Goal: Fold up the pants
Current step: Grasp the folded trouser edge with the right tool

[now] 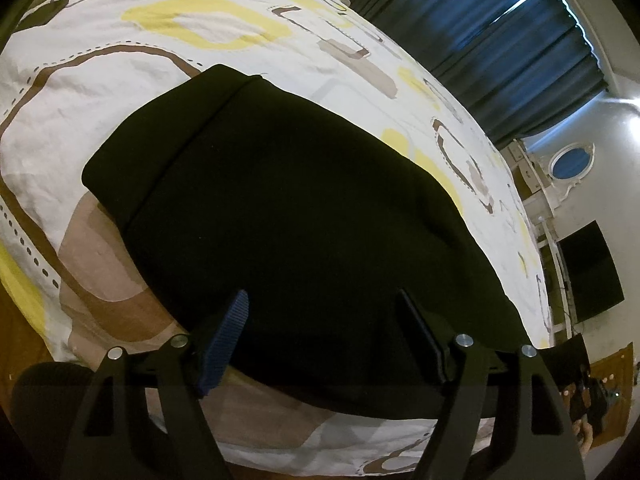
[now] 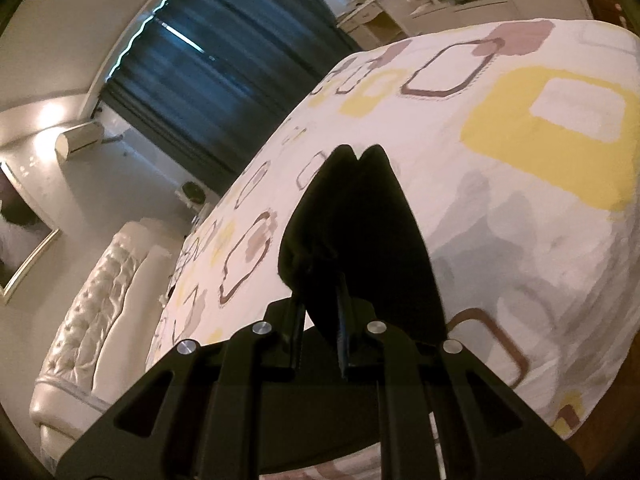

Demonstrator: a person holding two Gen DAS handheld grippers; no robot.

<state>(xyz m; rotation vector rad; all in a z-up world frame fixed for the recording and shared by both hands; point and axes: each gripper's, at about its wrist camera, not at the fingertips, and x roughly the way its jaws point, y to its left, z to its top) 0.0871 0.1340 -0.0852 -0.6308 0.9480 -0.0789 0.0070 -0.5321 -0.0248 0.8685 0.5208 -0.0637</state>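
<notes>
Black pants lie spread on the patterned bed, waistband toward its far side. The left gripper hovers over their near edge, jaws wide and holding nothing. The right gripper is pinched tight on a raised fold of the pants. To fold cleanly, the lifted cloth should likely be carried level and laid edge to edge before release.

text: none legible | labels: none | numbers: none (both wrist views checked, bedding shows pattern only)
</notes>
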